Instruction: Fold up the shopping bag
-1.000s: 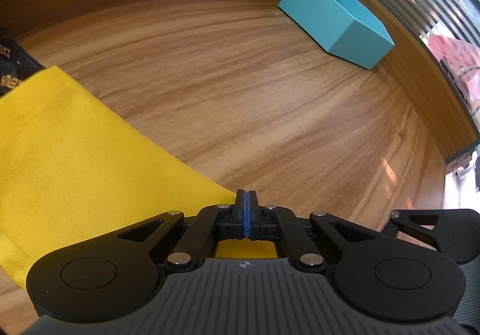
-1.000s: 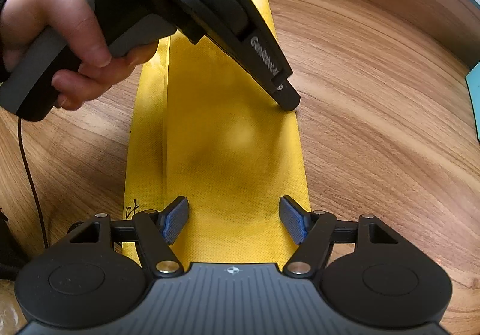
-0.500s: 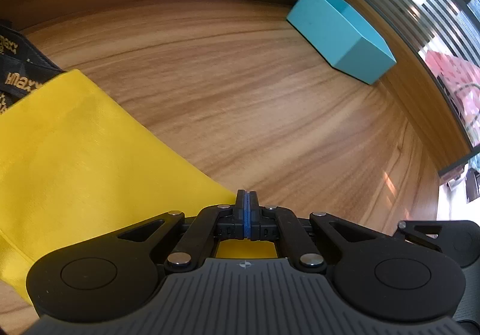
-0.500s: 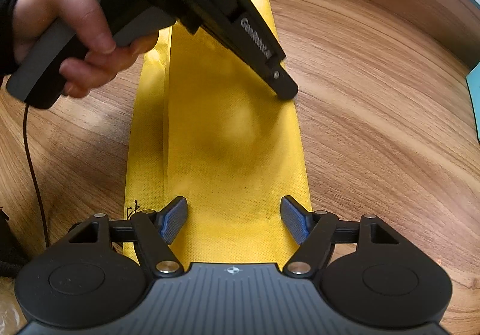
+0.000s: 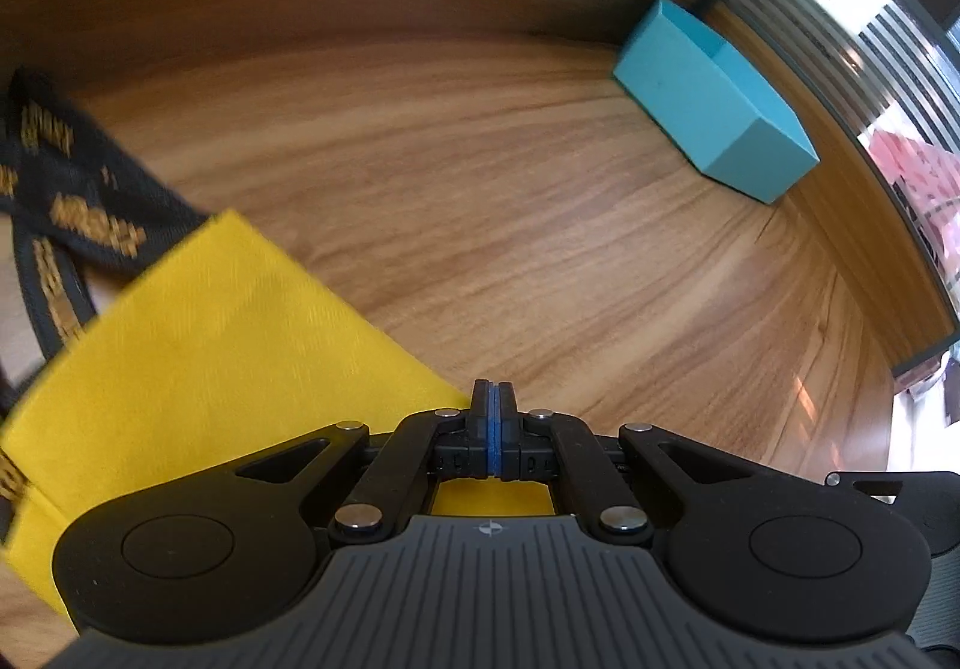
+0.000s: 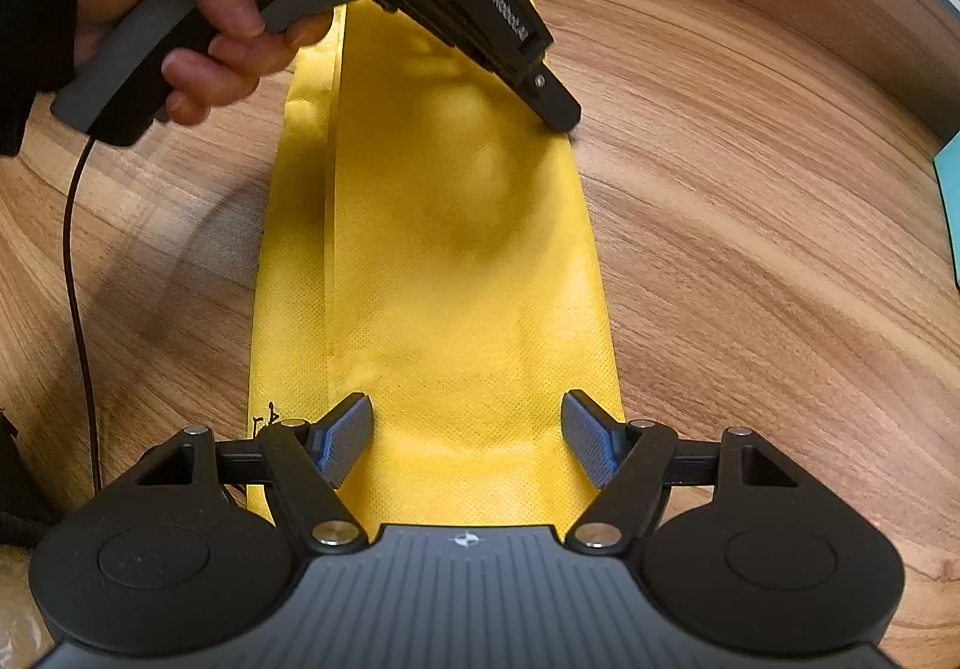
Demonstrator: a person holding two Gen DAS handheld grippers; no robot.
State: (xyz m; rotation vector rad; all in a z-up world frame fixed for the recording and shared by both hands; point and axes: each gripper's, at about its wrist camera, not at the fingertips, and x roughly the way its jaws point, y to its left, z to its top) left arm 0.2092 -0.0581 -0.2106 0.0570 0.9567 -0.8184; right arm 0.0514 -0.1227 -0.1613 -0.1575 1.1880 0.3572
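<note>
A yellow shopping bag [image 6: 456, 261] lies flat on the wooden table as a long folded strip, with black printed handles [image 5: 78, 213] at its far end. My left gripper [image 5: 493, 417] is shut, its tip [image 6: 555, 114] pressing down at the bag's right edge [image 5: 228, 333]; nothing shows between its pads. My right gripper [image 6: 468, 441] is open and empty, low over the near end of the bag, with blue pads [image 6: 348, 438] on either side of the strip.
A teal open box [image 5: 714, 99] stands at the far right of the table and shows at the edge of the right wrist view [image 6: 951, 201]. A thin cable [image 6: 75, 273] hangs from the left gripper. Slatted window blinds [image 5: 840, 9] run behind the table.
My left gripper has slid along the bag's right edge toward the handle end, bringing the black handles into its view. My right gripper has stayed in place, open.
</note>
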